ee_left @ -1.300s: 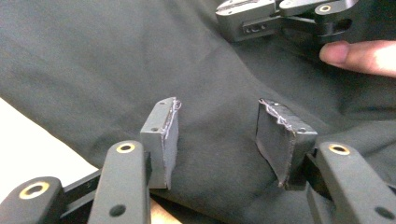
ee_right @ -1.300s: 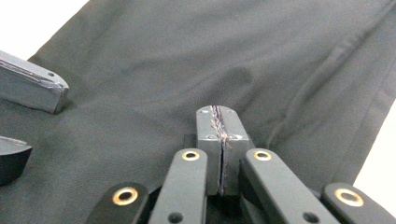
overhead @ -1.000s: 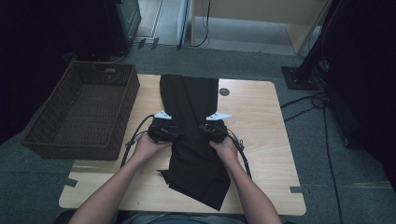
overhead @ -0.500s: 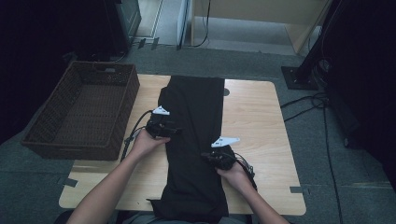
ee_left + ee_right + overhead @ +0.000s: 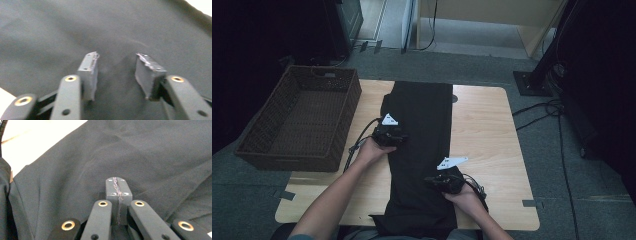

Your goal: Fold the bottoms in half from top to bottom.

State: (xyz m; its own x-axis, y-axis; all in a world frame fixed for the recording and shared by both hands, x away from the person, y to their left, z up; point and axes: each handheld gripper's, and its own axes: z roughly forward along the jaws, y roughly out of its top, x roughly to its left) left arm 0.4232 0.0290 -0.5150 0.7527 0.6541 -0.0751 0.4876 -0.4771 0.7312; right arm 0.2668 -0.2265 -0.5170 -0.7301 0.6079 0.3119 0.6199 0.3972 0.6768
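A long black garment [image 5: 422,110] lies lengthwise down the middle of the wooden table [image 5: 492,130], its near end hanging over the front edge. My left gripper [image 5: 398,137] rests on the garment's left edge at mid-length. In the left gripper view its jaws [image 5: 116,56] stand apart over the cloth [image 5: 50,37]. They have just been closing, with only a slight rise of fabric between the pads and no grip. My right gripper [image 5: 434,181] sits on the garment nearer the front edge. Its pads [image 5: 117,180] are pressed together above the cloth [image 5: 162,150].
A dark wicker basket [image 5: 297,120] stands at the table's left end, partly overhanging it. Bare wood lies right of the garment. Cables [image 5: 542,107] trail on the floor at the right, beside a black stand base [image 5: 532,82].
My right gripper has slid along the garment toward the table's front edge. The garment's near end now lies straighter. The left hand has stayed in place.
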